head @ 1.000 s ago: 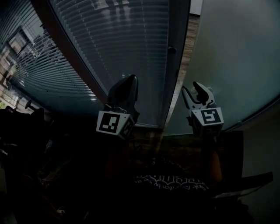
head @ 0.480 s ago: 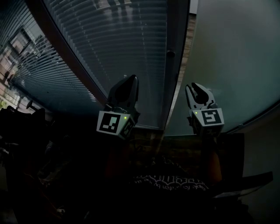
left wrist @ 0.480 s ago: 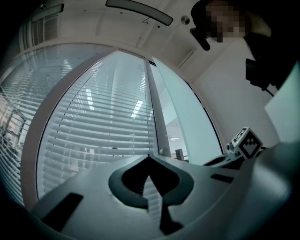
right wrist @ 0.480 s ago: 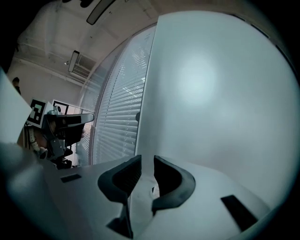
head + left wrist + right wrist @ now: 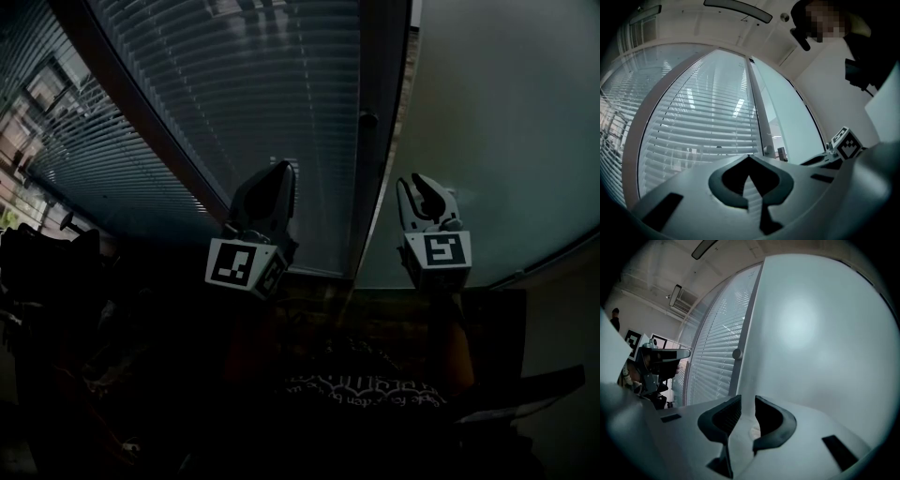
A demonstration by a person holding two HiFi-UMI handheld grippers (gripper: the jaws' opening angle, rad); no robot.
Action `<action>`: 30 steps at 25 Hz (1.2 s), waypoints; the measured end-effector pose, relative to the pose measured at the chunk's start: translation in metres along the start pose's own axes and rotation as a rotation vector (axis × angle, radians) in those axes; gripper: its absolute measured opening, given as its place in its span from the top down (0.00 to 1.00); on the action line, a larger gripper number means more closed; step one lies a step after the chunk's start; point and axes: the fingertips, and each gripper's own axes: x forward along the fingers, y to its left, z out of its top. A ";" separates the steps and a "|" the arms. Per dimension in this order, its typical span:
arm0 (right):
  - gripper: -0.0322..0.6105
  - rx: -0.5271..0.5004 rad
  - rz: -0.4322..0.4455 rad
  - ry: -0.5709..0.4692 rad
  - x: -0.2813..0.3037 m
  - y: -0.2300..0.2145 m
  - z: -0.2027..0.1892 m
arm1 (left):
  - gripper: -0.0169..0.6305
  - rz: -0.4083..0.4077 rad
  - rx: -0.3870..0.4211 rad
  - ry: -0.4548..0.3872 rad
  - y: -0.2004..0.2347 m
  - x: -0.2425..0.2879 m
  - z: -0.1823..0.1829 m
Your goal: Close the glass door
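The head view is dim, its near half almost black; daylight enters through the blinds [image 5: 234, 84]. Gripper views are bright, fisheye-bent; soft glare lies on the glass door [image 5: 801, 324].

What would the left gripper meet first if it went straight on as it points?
The left gripper would probably meet the glass pane backed by grey horizontal blinds, left of the dark upright frame post; depth is unclear.

Item count at the glass door [image 5: 497, 141]
One glass door is showing, with two slatted panes [image 5: 253, 103] left of it, one round knob [image 5: 368, 119] beside its edge, and two grippers near it: left gripper [image 5: 277, 173], right gripper [image 5: 419, 187].
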 end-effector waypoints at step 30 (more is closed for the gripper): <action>0.82 0.068 -0.048 0.015 0.069 -0.033 -0.004 | 0.97 0.027 0.015 0.029 0.030 0.028 -0.018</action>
